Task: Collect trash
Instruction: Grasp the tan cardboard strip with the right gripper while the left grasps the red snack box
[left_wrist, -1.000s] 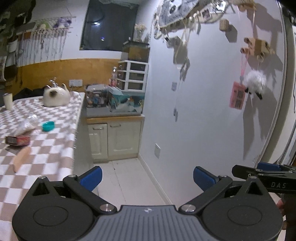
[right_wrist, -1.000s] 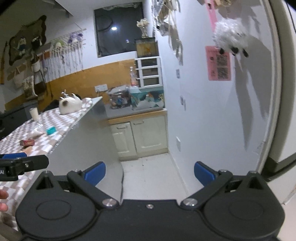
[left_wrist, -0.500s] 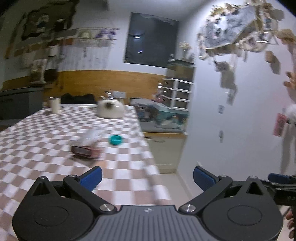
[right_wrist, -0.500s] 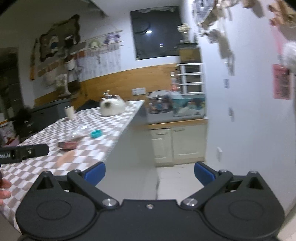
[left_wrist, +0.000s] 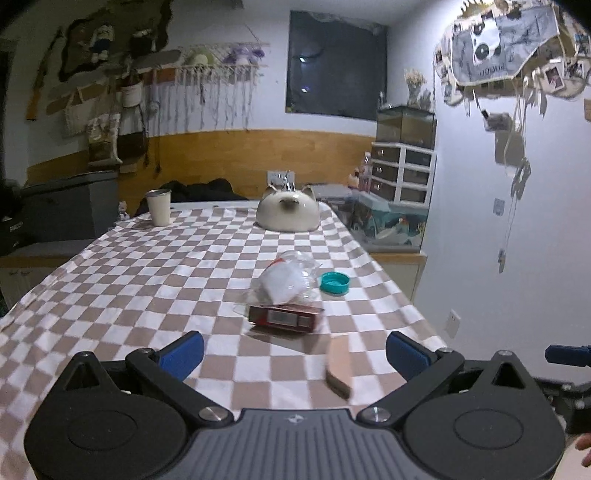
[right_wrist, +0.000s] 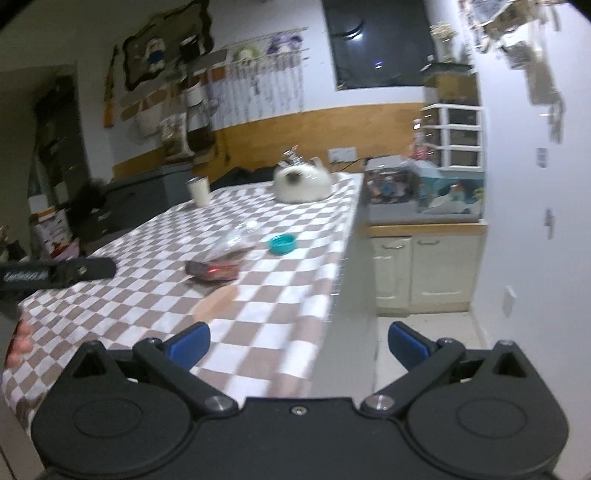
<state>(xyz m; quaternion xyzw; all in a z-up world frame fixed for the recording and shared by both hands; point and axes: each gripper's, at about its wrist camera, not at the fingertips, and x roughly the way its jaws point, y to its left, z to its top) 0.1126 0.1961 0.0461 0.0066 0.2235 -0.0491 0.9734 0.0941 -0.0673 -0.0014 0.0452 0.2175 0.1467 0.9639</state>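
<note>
Just below frame centre in the left wrist view, a red packet (left_wrist: 284, 317) lay on the checkered table (left_wrist: 122, 280), its long axis left to right, with a crumpled clear wrapper (left_wrist: 284, 280) touching behind it and a teal cap (left_wrist: 334, 283) to their right. A tan flat piece (left_wrist: 339, 365) lay nearer, pointing away from the camera. The left gripper (left_wrist: 293, 350) and right gripper (right_wrist: 297, 343) both stood wide apart, empty. Only the right wrist view showed the cupboard (right_wrist: 424, 269) at the right of the frame.

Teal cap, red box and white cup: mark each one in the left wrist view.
Teal cap (left_wrist: 334, 283), left wrist view, on its open inner face.
Red box (left_wrist: 284, 318), left wrist view, on the middle of its front side.
White cup (left_wrist: 159, 207), left wrist view, on its outer wall.
</note>
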